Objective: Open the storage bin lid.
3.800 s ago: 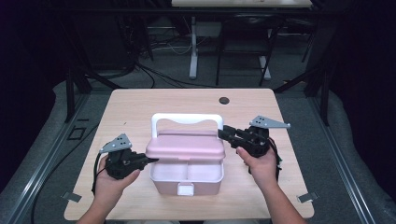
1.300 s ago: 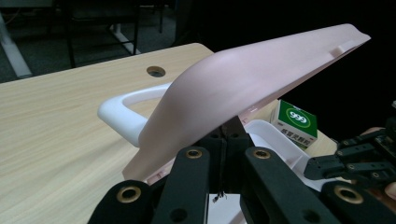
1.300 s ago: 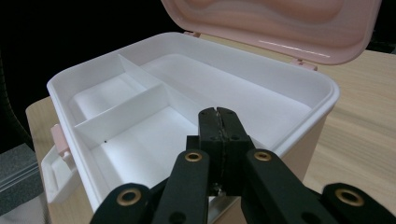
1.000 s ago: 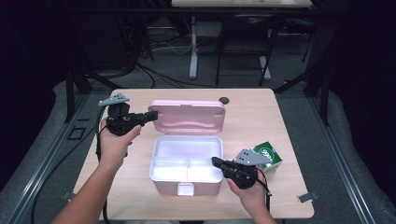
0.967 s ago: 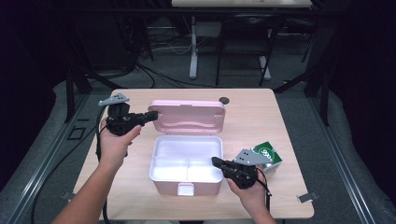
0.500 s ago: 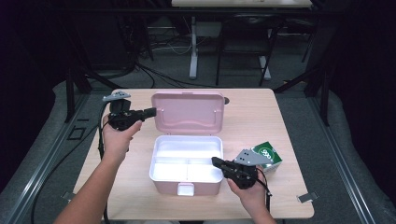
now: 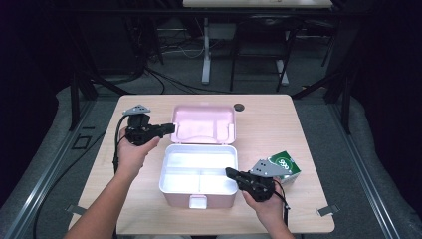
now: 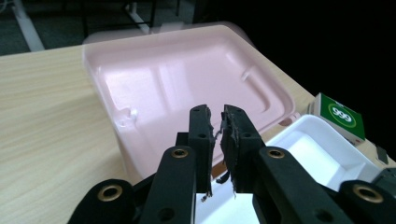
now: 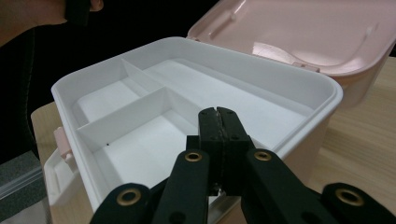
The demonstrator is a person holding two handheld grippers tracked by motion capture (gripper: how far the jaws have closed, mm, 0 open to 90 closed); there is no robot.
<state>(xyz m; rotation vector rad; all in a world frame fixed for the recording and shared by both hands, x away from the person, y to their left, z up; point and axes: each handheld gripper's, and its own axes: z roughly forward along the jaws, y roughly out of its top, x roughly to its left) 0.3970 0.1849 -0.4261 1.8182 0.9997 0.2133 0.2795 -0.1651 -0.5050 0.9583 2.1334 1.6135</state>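
Jaws of the left gripper [image 7: 166,128] have just parted slightly, gripping nothing, beside the pink lid [image 7: 203,123]; right gripper [image 7: 232,173] pinched together at the open box's [image 7: 196,172] rim (wooden table [image 7: 308,134], dark room)

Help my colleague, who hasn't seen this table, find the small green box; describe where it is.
Start from the wooden table and its open pink storage case in the middle. The small green box lies by the case's right side, behind the right gripper. It is the one green thing there, printed with a white oval.
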